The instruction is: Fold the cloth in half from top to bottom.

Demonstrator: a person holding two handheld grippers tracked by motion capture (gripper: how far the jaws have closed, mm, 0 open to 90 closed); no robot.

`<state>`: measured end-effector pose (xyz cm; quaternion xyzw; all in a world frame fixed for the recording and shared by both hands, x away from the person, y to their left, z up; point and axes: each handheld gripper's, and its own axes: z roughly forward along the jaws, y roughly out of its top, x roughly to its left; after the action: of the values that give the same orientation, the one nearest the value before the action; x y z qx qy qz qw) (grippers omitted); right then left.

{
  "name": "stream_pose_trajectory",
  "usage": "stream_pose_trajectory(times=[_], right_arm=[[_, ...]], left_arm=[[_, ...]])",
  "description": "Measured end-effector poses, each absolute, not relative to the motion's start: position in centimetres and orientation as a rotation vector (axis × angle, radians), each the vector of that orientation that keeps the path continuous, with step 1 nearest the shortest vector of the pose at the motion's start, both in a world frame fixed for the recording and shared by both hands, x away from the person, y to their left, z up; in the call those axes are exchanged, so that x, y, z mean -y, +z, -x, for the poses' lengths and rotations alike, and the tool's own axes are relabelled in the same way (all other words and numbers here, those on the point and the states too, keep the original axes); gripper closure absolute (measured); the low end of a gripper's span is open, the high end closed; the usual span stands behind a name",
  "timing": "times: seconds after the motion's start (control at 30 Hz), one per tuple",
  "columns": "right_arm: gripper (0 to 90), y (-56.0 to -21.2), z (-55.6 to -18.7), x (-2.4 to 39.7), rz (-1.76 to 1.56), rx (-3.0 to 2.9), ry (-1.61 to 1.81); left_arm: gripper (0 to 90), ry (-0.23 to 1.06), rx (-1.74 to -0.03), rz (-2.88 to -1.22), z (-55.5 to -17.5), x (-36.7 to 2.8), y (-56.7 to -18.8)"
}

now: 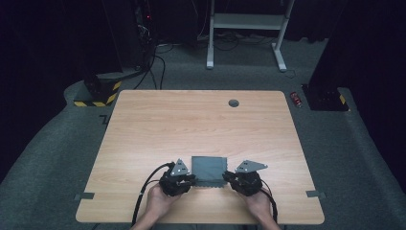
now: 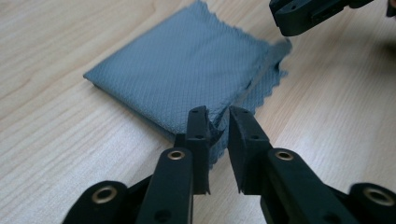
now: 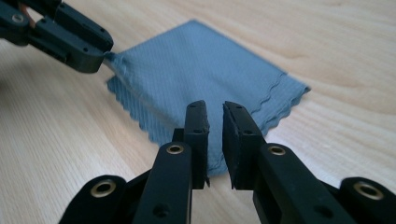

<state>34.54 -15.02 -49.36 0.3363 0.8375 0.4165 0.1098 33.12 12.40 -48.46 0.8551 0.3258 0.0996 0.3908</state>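
Black jaws of the left tool stand slightly apart, a puckered corner of the grey cloth between them, with no firm clamp evident. Right tool likewise stands narrowly parted over the opposite near corner, gap visible. Cloth lies folded flat on the worktop, near the person's edge, between both tools, its scalloped lower layer showing along the near side.

Risks, as judged:
- Pucker at the left corner may cling to a jaw pad; withdrawal could drag the fold askew.
- Layers look loosely stacked; any sideways brush could slide the upper layer off.
- Re-closing now might catch one layer alone, peeling the fold open.
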Motion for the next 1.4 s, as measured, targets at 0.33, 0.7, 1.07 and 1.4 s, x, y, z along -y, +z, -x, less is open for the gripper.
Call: stream_pose_trajectory(times=[0.33, 0.7, 1.07, 1.4], right_arm=[[79.2, -50.0, -35.1, 13.3, -0.968, -2.502, 1.107], [77.2, -49.9, -36.3, 13.6, -1.052, -2.476, 1.088], [74.2, -50.2, -41.5, 11.8, -1.248, -2.398, 1.003], [89.3, -51.0, -42.3, 11.2, -1.263, -2.418, 0.967]], left_arm=[[70.4, 0.257, -0.865, -2.161, -33.9, -12.2, -48.6], [63.6, 0.26, -0.912, -2.22, -33.7, -12.5, -50.6], [54.8, 0.327, -1.033, -2.15, -36.4, -12.4, -50.1], [53.1, 0.337, -1.102, -2.127, -38.4, -12.4, -50.1]])
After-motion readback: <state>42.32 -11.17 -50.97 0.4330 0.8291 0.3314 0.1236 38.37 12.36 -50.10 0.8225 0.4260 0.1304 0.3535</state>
